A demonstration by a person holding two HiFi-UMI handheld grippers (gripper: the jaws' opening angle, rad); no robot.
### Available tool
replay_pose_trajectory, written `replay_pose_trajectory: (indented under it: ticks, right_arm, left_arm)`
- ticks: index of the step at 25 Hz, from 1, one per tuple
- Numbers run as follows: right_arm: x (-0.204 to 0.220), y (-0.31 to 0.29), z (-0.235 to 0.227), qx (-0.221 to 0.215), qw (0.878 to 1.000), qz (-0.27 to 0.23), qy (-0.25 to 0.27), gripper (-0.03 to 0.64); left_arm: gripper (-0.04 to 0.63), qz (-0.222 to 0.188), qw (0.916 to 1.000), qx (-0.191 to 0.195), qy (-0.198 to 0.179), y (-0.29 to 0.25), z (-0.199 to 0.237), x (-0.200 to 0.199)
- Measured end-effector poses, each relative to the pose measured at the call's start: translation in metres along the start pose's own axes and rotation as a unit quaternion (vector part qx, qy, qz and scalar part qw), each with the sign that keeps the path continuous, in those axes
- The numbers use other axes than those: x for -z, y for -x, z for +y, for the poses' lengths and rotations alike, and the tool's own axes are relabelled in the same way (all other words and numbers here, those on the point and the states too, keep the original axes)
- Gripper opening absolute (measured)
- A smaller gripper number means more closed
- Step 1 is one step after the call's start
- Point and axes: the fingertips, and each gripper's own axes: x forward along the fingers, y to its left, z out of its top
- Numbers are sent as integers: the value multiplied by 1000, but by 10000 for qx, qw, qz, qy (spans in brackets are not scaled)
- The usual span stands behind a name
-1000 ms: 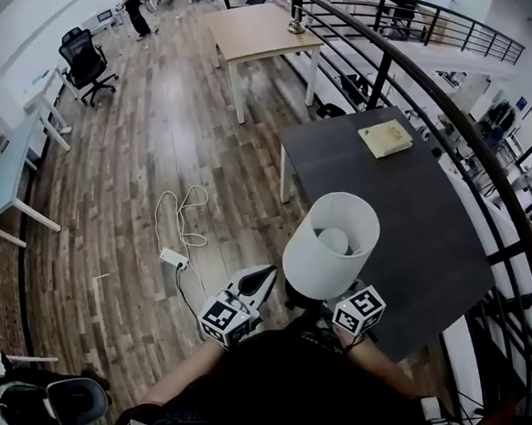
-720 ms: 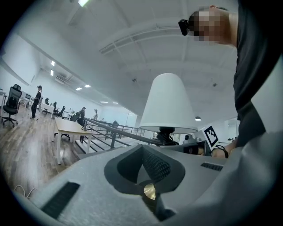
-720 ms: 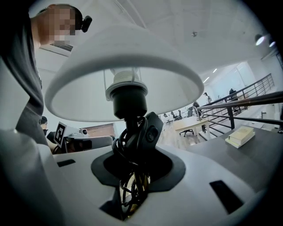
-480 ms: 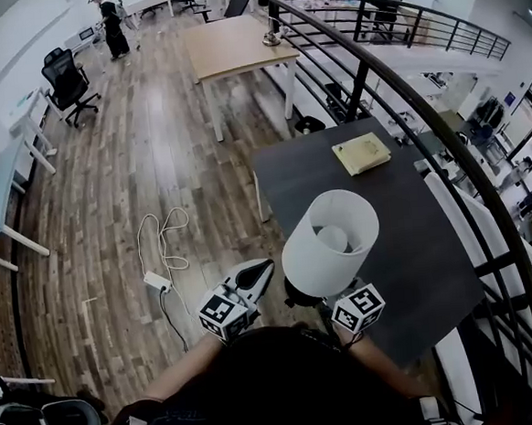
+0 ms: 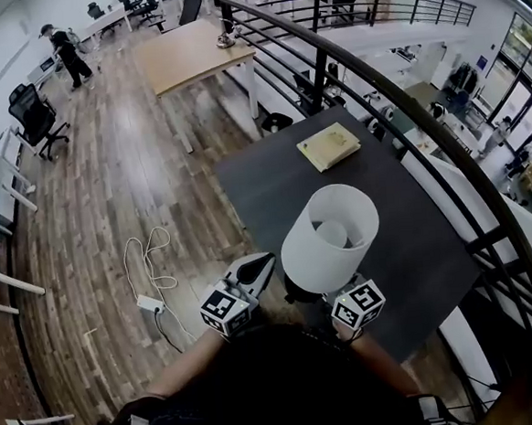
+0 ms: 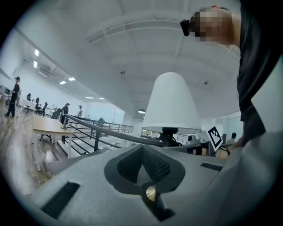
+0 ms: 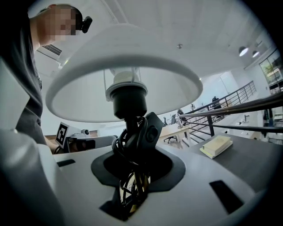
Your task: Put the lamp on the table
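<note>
The lamp [image 5: 330,239] has a white shade and a black stem [image 7: 131,128] with black cord wound round it. My right gripper [image 7: 135,176] is shut on that stem and holds the lamp upright; in the head view only its marker cube [image 5: 358,305] shows below the shade. The lamp hangs over the near left part of the dark table [image 5: 274,193]. My left gripper [image 5: 257,274] is just left of the lamp, shut and with nothing in it, and the left gripper view shows the shade [image 6: 171,103] ahead of it.
A yellowish book [image 5: 329,147] lies on the table's far part. A curved black railing [image 5: 395,105] runs along the table's right side. On the wooden floor at left lie a power strip [image 5: 149,304] and white cable. A wooden table [image 5: 194,52] stands farther off.
The dark table and book have shifted left and nearer in the head view, so more of the table lies under the lamp. Both grippers keep their pose and grip.
</note>
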Motion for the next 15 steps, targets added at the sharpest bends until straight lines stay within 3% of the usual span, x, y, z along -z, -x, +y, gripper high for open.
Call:
replay_pose_trajectory:
  ticks: [9, 15]
  right_arm:
    - [-10, -10, -37, 538, 9985, -128, -28, 104]
    - [-17, -28, -54, 1122, 9934, -204, -73, 104]
  left_arm:
    - [9, 95, 9985, 544, 32, -51, 31, -6]
    - [9, 225, 9929, 1168, 40, -74, 53, -10]
